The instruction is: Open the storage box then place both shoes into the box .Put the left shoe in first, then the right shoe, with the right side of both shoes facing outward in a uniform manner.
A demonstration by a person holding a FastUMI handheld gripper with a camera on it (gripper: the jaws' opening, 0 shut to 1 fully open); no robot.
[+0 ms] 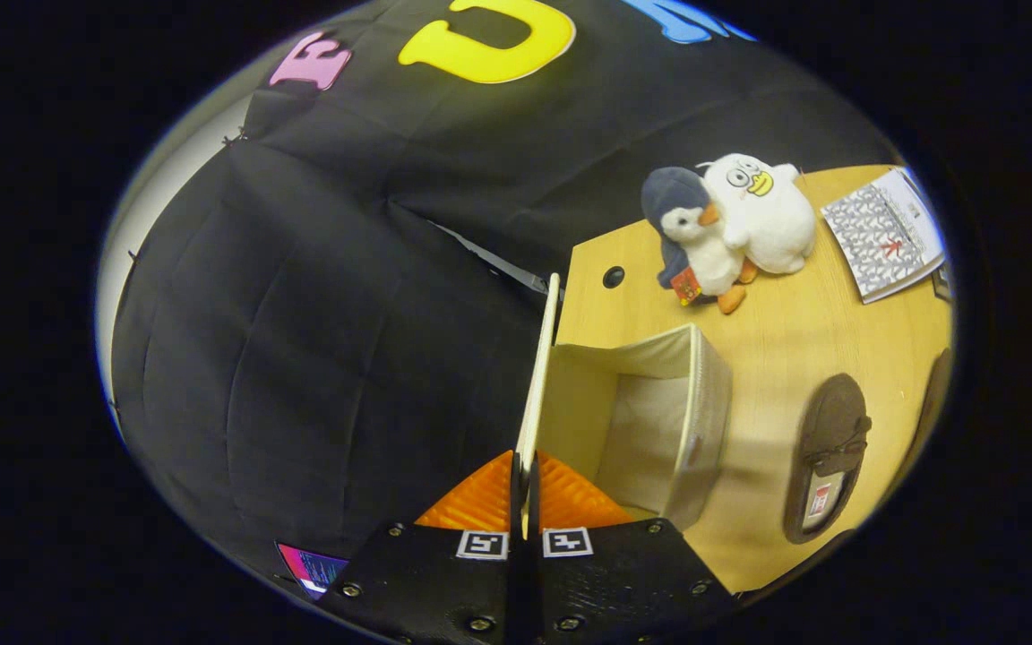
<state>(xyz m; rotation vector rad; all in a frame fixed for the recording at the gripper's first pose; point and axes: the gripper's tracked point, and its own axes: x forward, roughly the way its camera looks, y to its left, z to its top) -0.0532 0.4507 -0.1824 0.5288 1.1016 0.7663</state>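
Cream fabric forms the storage box (659, 421), which stands on the wooden table (794, 313) just ahead of the fingers; its lid (541, 376) is swung up to near vertical and seen edge-on. The gripper (525, 502) is closed almost fully, both fingers pressing the free edge of the lid between them; this grip is judged to be what keeps the lid raised and the opening clear, so the opening step appears largely done. The box interior is visible and holds nothing; no shoe has been placed yet.

Count of shoes: one dark shoe (829, 457) lies sole-side partly shown on the table beside the box, apart from it; a second dark shape (933, 403) beyond it may be the other shoe, but too little shows to tell. Count of soft toys: two, a penguin (691, 237) and a white duck (762, 215), leaning together near the far table edge. Count of booklets: one patterned booklet (883, 233) beside the toys. One cable hole (613, 276) sits near the table corner.
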